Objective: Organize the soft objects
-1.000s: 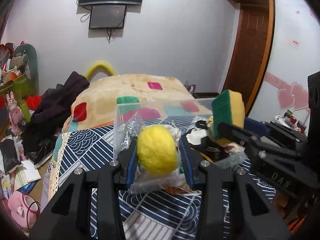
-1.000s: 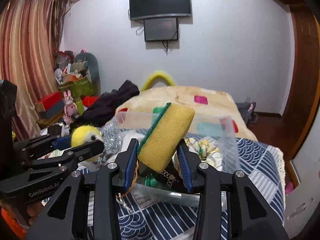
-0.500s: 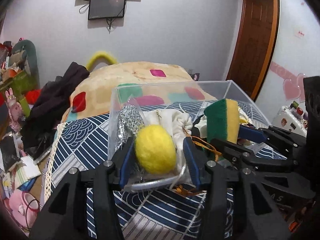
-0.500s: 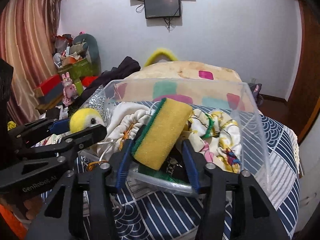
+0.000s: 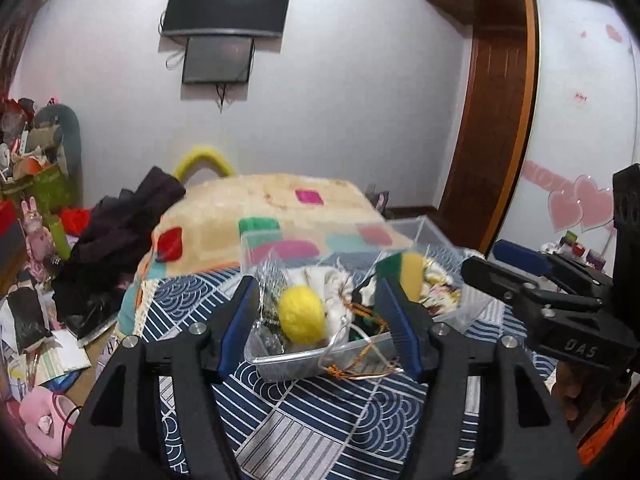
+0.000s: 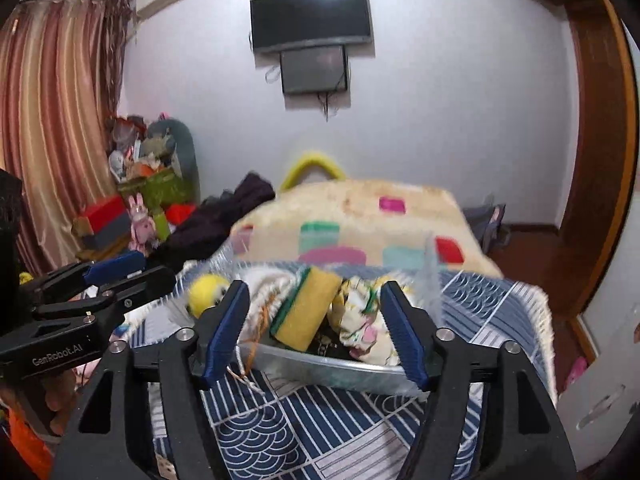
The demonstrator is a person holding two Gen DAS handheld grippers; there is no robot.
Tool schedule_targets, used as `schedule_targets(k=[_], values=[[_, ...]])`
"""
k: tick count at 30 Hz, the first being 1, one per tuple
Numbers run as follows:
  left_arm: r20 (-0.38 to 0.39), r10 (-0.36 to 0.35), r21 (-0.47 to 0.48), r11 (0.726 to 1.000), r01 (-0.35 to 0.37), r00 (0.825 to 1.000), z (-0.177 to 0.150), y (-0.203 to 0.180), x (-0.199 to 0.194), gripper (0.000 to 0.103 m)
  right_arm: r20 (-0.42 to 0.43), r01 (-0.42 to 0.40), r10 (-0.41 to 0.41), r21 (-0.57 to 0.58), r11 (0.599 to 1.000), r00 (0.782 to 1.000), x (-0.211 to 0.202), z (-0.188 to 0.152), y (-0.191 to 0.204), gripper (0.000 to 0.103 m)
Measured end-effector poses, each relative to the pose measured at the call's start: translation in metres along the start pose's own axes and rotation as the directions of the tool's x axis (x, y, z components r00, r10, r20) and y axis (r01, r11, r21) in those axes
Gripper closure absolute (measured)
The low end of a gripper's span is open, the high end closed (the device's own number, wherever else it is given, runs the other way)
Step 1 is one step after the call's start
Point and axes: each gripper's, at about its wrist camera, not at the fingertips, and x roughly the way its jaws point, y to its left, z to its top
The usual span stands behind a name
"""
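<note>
From the left wrist camera, the left gripper (image 5: 316, 320) has its two blue-padded fingers (image 5: 236, 320) spread wide and holds nothing. Past them sits a clear plastic box (image 5: 296, 364) on a bed cover (image 5: 304, 420) with blue and white wave shapes. A fuzzy yellow ball (image 5: 301, 317) lies inside the box near its front wall, between the fingers in the picture but not touching them. Behind the ball is a white cloth bag (image 5: 334, 292) with an orange string (image 5: 360, 368) hanging over the rim. A shiny silver packet (image 5: 270, 280) stands at the left side of the box. A yellow and green sponge (image 5: 402, 276) is at the right side of the box and looks blurry. The right gripper (image 5: 532, 276) is seen on the right, beside the box.

From the right wrist camera, the right gripper (image 6: 314, 332) is also wide apart and holds nothing. The sponge (image 6: 306, 308) lies tilted in the box (image 6: 344, 372), leaning on the white bag (image 6: 266, 284). A flowered cloth (image 6: 362, 320) is bunched up just right of the sponge. The yellow ball (image 6: 204, 290) is at the left end of the box. The left gripper (image 6: 108, 276) pokes in from the left, near the ball. Behind the box is a cream blanket (image 6: 352, 208) with colored squares.
</note>
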Motion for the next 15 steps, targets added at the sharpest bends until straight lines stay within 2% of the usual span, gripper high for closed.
schedule_targets(k=[4, 7, 9, 12, 15], values=[[0.055, -0.005, 0.005, 1.000, 0.004, 0.998, 0.006, -0.004, -0.026, 0.037, 0.092, 0.002, -0.002, -0.006, 1.000, 0.996, -0.032, 0.010, 0.005, 0.026], [0.103, 0.006, 0.016, 1.000, -0.008, 0.995, 0.009, -0.009, -0.045, 0.029, 0.150, 0.011, -0.010, -0.008, 1.000, 0.989, -0.051, 0.014, 0.008, 0.019], [0.129, 0.011, 0.024, 1.000, -0.014, 0.992, 0.010, -0.012, -0.055, 0.021, 0.174, 0.011, -0.009, -0.009, 1.000, 0.985, -0.059, 0.015, 0.010, 0.015], [0.164, 0.012, 0.030, 0.999, -0.018, 0.986, 0.010, -0.017, -0.070, 0.018, 0.202, 0.014, -0.013, -0.005, 1.000, 0.979, -0.067, 0.016, 0.013, 0.006], [0.184, 0.008, 0.038, 0.999, -0.015, 0.983, 0.010, -0.020, -0.080, 0.013, 0.223, 0.024, -0.022, -0.004, 1.000, 0.975, -0.070, 0.016, 0.016, 0.001]])
